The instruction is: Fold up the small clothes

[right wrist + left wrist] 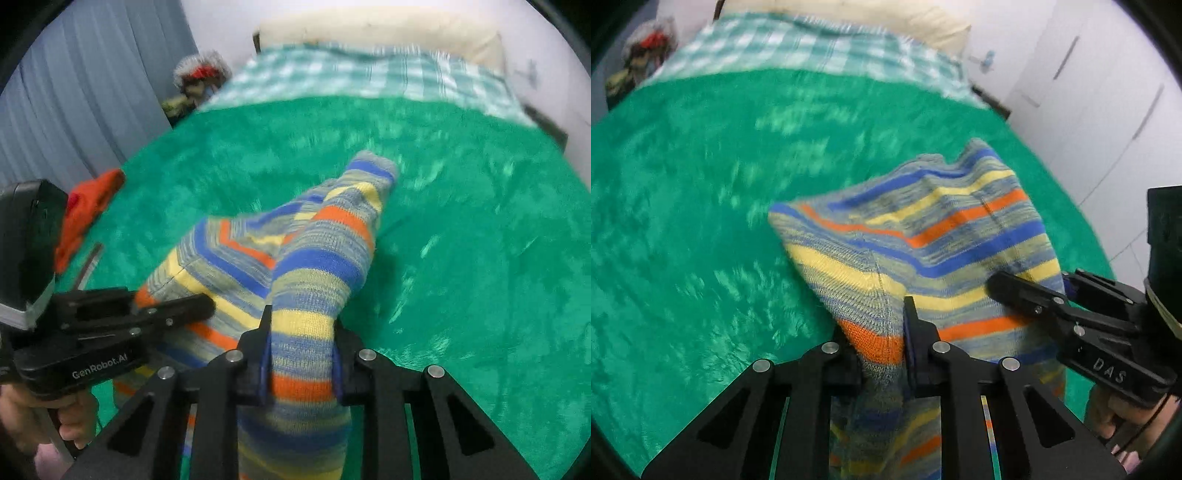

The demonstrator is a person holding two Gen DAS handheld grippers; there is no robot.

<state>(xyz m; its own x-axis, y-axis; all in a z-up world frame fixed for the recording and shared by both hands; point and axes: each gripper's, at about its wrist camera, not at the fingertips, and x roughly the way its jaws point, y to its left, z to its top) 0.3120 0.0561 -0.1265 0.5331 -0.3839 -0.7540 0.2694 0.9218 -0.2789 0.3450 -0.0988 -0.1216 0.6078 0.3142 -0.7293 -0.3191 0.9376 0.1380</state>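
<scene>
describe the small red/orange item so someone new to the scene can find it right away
Start from the green plush blanket that covers the bed. Follow it to its left edge in the right wrist view, by the grey curtain. The orange-red cloth lies there, crumpled and in one plain colour, unlike the striped knit garment, which both grippers hold.

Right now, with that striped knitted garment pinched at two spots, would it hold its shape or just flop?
Probably flop: the striped knit sags and creases between the left gripper and right gripper. It looks soft and light, hanging loose below them. The fuzzy green blanket may drag on it.
</scene>
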